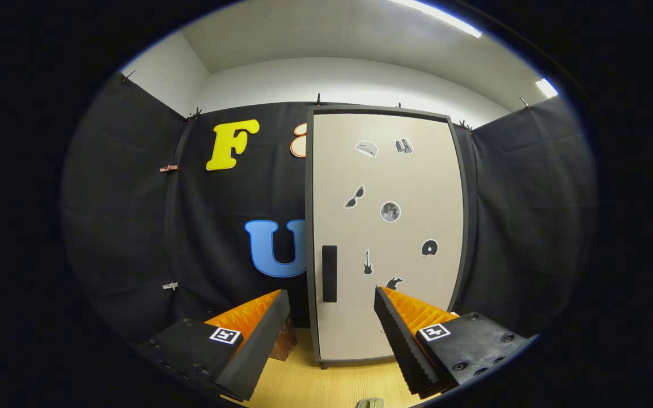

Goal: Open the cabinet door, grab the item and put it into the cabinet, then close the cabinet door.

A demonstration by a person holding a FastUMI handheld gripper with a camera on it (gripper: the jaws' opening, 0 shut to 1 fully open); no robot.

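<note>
A tall beige cabinet (386,232) with a dark frame stands upright on the wooden table (326,385), beyond my fingers. Its door is closed and carries several small stickers. A black vertical handle (330,273) sits low on the door's left side, just beyond the gap between my fingers. My gripper (332,300) is open with nothing between its fingers and is apart from the door. A brown item (285,340) shows partly behind my left finger, left of the cabinet's base. A small greenish thing (370,403) peeks in on the table below my fingers.
Black cloth walls close the booth behind and on both sides of the cabinet. Bare wooden tabletop lies in front of the cabinet door, between my fingers.
</note>
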